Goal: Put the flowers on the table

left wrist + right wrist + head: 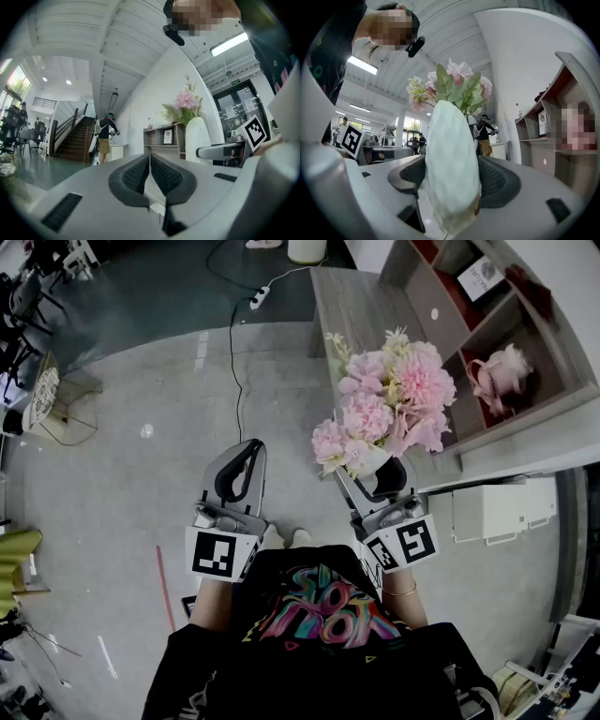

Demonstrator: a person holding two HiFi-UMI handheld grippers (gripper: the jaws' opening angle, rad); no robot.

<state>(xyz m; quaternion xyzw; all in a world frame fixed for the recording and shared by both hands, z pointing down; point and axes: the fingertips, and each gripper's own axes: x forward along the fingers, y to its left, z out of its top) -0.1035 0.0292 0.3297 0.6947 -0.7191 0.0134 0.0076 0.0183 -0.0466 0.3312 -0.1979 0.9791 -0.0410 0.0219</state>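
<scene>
- When you look down from the head view, the right gripper (373, 472) has a white vase (368, 461) of pink flowers (394, 399), held up just by the near end of the grey table (352, 310).
- Same view: the left gripper (242, 454) points out over the floor (112, 474), off to the side of the vase.
- Left gripper view: jaws pressed together, nothing between them, and the vase shows off to the right.
- Right gripper view: both pads (499, 180) clamp the vase's sides, spread wide, with the flowers sticking out the top.
</scene>
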